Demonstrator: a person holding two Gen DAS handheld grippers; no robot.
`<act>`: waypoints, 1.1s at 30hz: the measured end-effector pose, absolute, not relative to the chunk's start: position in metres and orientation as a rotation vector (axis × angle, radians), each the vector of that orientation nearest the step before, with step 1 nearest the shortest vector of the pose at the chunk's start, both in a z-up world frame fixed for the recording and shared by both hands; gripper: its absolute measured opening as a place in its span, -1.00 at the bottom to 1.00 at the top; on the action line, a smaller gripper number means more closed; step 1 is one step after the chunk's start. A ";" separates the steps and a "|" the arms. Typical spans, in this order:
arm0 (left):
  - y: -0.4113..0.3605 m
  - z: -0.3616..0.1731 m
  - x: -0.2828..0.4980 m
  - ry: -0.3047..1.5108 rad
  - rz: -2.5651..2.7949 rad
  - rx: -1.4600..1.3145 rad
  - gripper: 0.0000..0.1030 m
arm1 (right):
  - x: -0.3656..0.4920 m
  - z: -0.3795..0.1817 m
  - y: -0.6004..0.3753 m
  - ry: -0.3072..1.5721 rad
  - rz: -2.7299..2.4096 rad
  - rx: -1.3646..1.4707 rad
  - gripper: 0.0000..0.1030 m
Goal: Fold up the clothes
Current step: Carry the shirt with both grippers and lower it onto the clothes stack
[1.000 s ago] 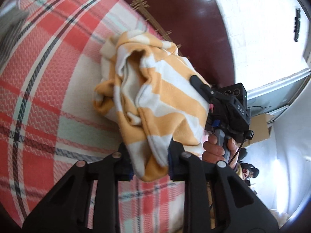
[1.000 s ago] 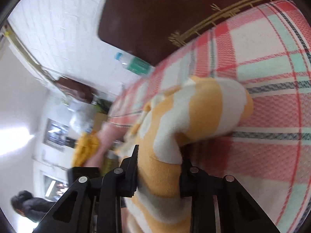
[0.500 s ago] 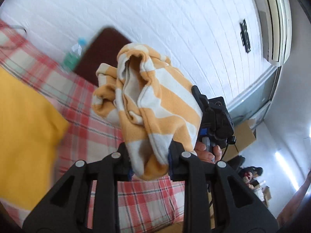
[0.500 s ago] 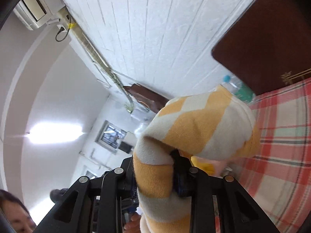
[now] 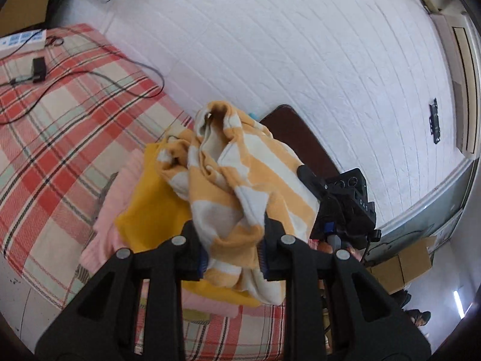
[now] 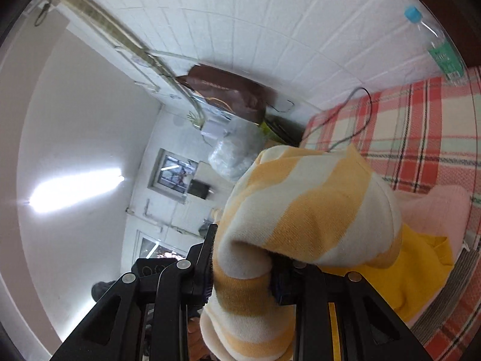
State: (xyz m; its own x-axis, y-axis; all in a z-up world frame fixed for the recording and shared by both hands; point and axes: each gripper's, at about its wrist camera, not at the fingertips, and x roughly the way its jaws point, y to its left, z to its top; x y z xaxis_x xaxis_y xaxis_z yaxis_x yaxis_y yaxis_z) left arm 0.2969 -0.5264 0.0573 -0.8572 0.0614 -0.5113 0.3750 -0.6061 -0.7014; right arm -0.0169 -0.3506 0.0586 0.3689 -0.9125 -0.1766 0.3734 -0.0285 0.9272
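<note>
An orange-and-white striped garment (image 5: pixel 240 180) is bunched up and held in the air by both grippers. My left gripper (image 5: pixel 231 246) is shut on its lower fold. My right gripper (image 6: pixel 243 267) is shut on another fold of the striped garment (image 6: pixel 303 216); it also shows in the left wrist view (image 5: pixel 339 207), to the right of the garment. Below the garment lies a stack with a yellow garment (image 5: pixel 150 210) on a pink one (image 5: pixel 120 189). The stack also shows in the right wrist view, yellow (image 6: pixel 421 267) over pink (image 6: pixel 445 204).
The bed has a red plaid cover (image 5: pixel 60 126). A black cable (image 5: pixel 99 72) and a small black box (image 5: pixel 39 65) lie on it. A dark headboard (image 5: pixel 300 138) stands against the white wall. A water bottle (image 6: pixel 436 45) stands near the bed. Cardboard boxes (image 5: pixel 409 261) sit at right.
Both grippers have swung with the striped garment from low over the plaid cover to above the yellow-and-pink stack. Both stayed shut on it.
</note>
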 end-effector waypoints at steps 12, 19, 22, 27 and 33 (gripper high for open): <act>-0.527 0.019 0.304 1.422 -2.506 0.734 -0.41 | -0.012 0.035 -0.350 -0.462 -1.230 1.228 -0.41; -0.525 0.023 0.312 1.346 -2.499 0.744 -0.41 | -0.001 0.048 -0.353 -0.332 -1.312 1.202 -0.36; -0.520 0.020 0.312 1.303 -2.514 0.737 -0.35 | -0.005 0.037 -0.350 -0.317 -1.340 1.221 -0.07; -0.507 0.033 0.316 1.174 -2.529 0.697 0.10 | 0.001 0.056 -0.337 -0.240 -1.402 1.140 -0.06; -0.493 0.051 0.323 1.008 -2.493 0.646 0.18 | 0.015 0.084 -0.312 -0.112 -1.505 1.006 0.05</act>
